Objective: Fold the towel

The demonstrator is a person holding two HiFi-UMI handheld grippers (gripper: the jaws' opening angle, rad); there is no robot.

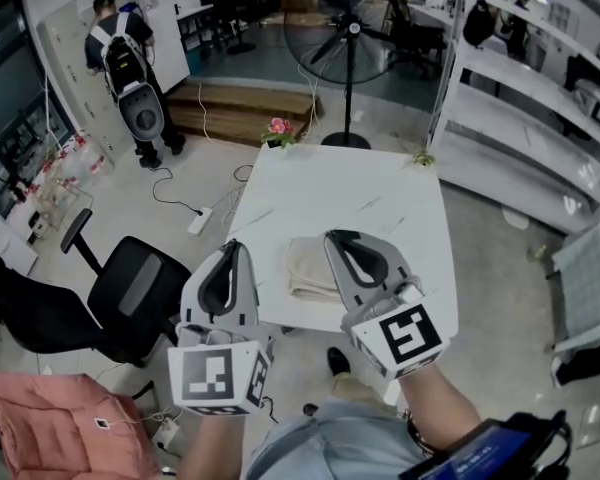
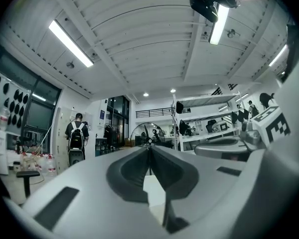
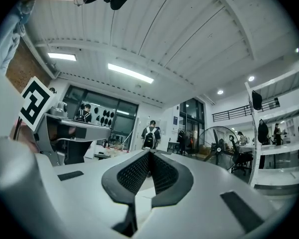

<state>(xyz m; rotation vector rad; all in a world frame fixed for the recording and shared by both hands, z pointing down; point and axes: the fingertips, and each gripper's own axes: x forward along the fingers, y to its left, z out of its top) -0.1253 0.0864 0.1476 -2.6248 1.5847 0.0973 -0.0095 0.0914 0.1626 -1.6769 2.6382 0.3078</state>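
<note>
A beige towel (image 1: pixel 314 269) lies folded into a small stack near the front edge of the white table (image 1: pixel 380 208). My left gripper (image 1: pixel 236 247) hangs raised above the table's front left edge, jaws shut with nothing between them. My right gripper (image 1: pixel 337 238) is held up just right of the towel, also shut and empty. Both point level out into the room. In the left gripper view the jaws (image 2: pixel 149 148) meet at their tips. In the right gripper view the jaws (image 3: pixel 149 153) are closed too.
A small pot of pink flowers (image 1: pixel 279 130) stands at the table's far left corner. A black office chair (image 1: pixel 130 293) sits left of the table, and a standing fan (image 1: pixel 348 38) rises behind it. White shelving (image 1: pixel 540 88) is at right. A person with a backpack (image 1: pixel 125 58) stands far left.
</note>
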